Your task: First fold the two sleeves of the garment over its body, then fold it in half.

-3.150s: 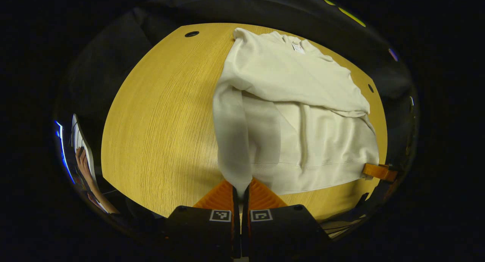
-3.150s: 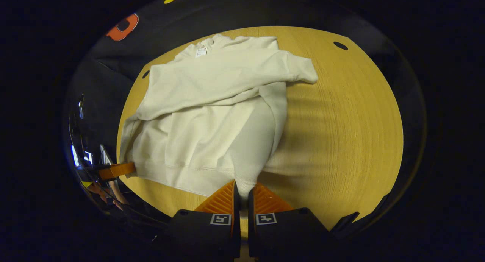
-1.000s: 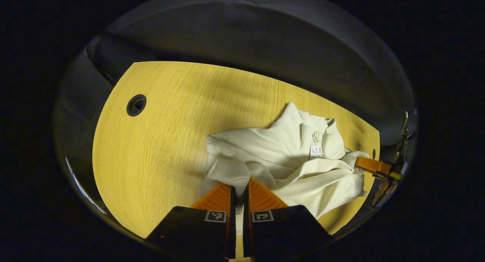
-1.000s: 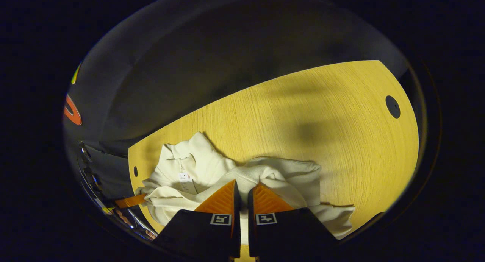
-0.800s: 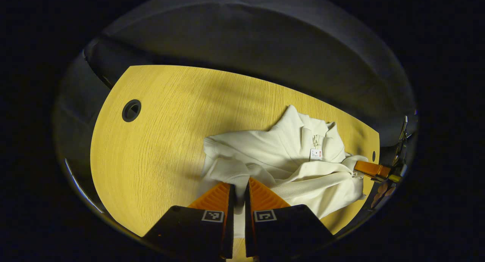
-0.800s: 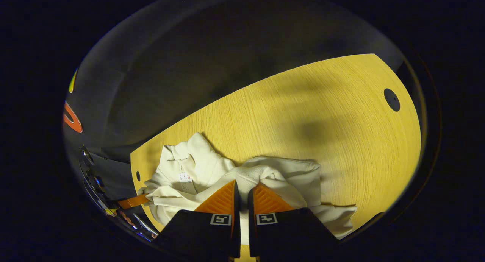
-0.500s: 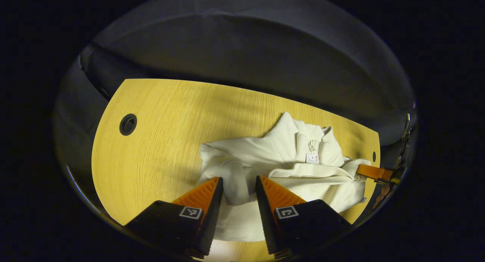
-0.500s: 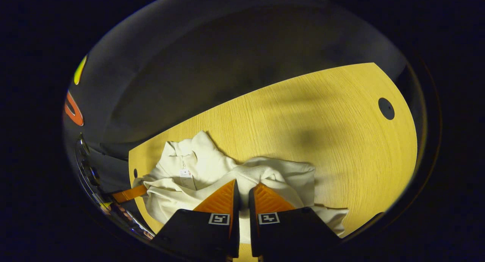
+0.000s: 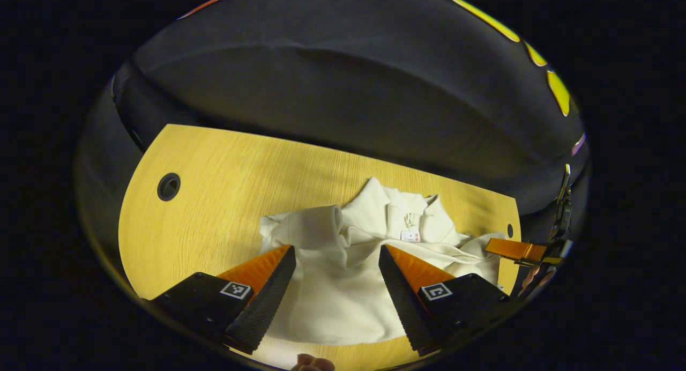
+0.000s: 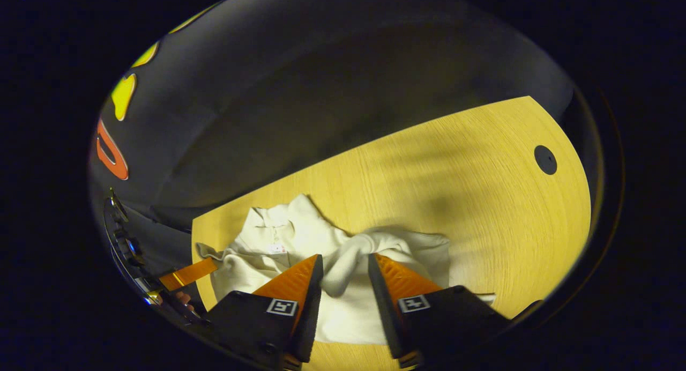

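While the left tongs (image 9: pixel 336 277) stand spread in the left gripper view, the garment (image 9: pixel 343 290) lies bunched on the counter (image 9: pixel 214 172) just ahead, collar tag (image 9: pixel 410 235) beyond. Right gripper view: right tongs (image 10: pixel 344 285) also spread, a rolled fold between them, unpinched; hole (image 10: pixel 545 159) far right.

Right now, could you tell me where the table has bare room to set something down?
Bare table lies between the cable hole and the folded garment; in the right gripper view, another broad patch runs from the garment to the second hole. It is crowded around the garment, where the open left tool and open right tool flank it.
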